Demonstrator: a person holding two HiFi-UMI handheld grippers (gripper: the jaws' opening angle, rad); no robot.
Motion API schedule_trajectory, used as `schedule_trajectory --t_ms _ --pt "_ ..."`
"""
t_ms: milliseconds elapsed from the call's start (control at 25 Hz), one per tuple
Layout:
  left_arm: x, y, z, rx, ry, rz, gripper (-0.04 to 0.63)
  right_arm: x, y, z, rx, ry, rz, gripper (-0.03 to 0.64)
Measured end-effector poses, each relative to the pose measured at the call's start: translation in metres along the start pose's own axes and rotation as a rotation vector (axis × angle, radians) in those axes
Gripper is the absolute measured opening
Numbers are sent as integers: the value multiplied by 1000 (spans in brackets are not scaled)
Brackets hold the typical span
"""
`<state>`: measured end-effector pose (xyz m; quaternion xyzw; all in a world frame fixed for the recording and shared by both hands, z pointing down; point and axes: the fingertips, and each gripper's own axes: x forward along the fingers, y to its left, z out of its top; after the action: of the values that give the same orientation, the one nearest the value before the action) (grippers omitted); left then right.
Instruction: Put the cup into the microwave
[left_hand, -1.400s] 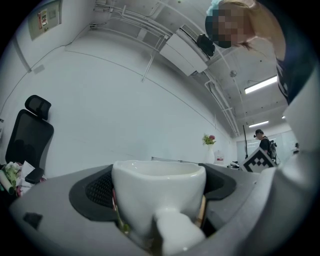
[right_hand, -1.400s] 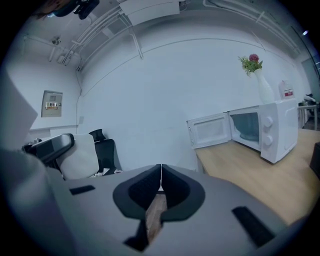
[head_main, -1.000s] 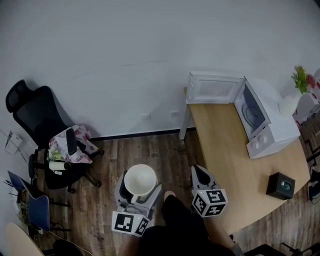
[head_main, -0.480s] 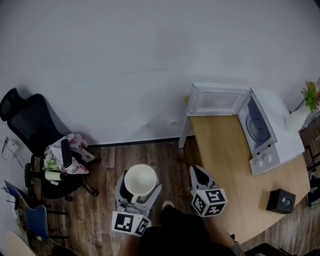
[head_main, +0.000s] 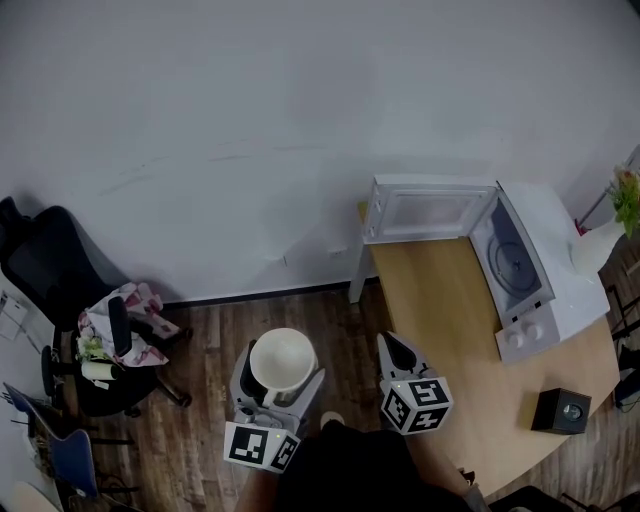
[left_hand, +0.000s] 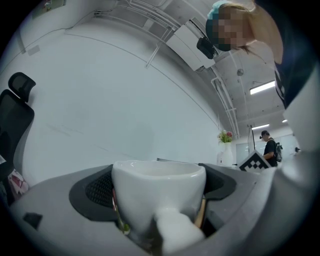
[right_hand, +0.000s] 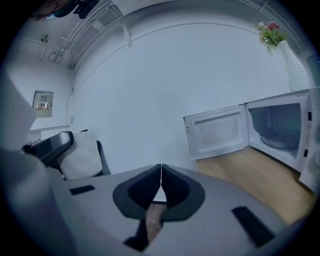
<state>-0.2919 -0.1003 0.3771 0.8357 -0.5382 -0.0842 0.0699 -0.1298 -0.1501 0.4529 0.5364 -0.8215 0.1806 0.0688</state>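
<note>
Since the earlier frames the office chair (head_main: 55, 290) has been carried toward the lower left edge of the head view, while the two grippers are kept in the same place. One white cup (head_main: 281, 360) is clamped upright between the jaws of the left gripper (head_main: 278, 372), above the wooden floor (head_main: 200, 370). It is well apart from the one microwave (head_main: 545, 280), whose door (head_main: 430, 210) is swung open on the table (head_main: 450, 320). The jaws of the right gripper (head_main: 398, 348) are pressed together with nothing between them. One black box (head_main: 560, 410) is seen on the table.
</note>
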Motion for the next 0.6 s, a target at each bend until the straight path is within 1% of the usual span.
schedule_trajectory --t_ms 360,600 --pt "19 -3 -1 -4 0 -32 480 8 -10 2 16 -3 -12 -6" --pt "30 -8 -1 -2 13 -65 480 7 -16 6 32 -17 -36 -6"
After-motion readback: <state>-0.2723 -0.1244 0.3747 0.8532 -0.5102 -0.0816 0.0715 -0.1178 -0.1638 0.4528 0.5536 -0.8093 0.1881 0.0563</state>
